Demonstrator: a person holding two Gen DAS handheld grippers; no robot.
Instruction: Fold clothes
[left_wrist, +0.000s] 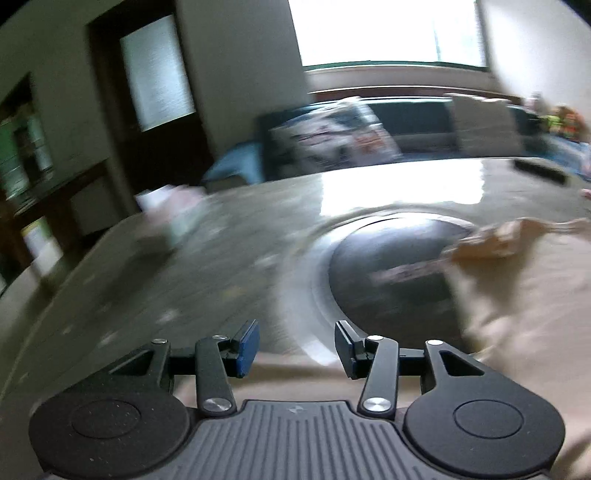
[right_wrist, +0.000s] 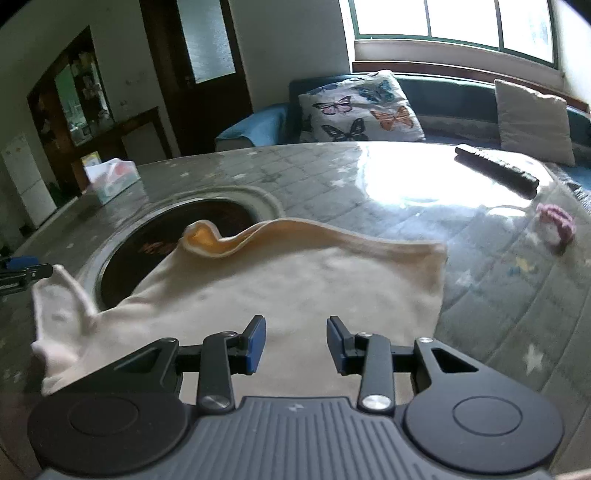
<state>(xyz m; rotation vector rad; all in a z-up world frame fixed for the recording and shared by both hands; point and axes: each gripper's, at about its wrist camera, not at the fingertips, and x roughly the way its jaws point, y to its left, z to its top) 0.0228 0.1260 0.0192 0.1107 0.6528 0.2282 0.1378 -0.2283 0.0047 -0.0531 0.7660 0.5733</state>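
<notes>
One cream garment (right_wrist: 295, 280) lies spread on the grey patterned bench (right_wrist: 480, 266), near the front edge and partly over the dark round inset (right_wrist: 173, 236) set in the bench top. It looks partway through folding at best: the main body lies flat, but the far hem stands up in a wavy ridge, a sleeve or corner at the near left is bunched and lifted, and no tidy compact rectangle has been made, so most of the folding seems left to do. The right gripper (right_wrist: 295, 341) hovers over the near part of the cloth with its jaws apart and nothing between them. The left gripper (left_wrist: 297, 345) is also spread and empty, pointing past the cloth's left side toward the inset; its view is heavily motion-blurred, so details there are uncertain. Counted: one garment, two grippers, one tissue box (right_wrist: 112, 179) at the far left of the bench, one dark remote control (right_wrist: 496, 170) at the far right, one small pink object (right_wrist: 556, 221) at the right edge, too blurred to name, and two cushions on the sofa beyond, a butterfly cushion (right_wrist: 360, 109) and a plain cushion (right_wrist: 532, 118)
</notes>
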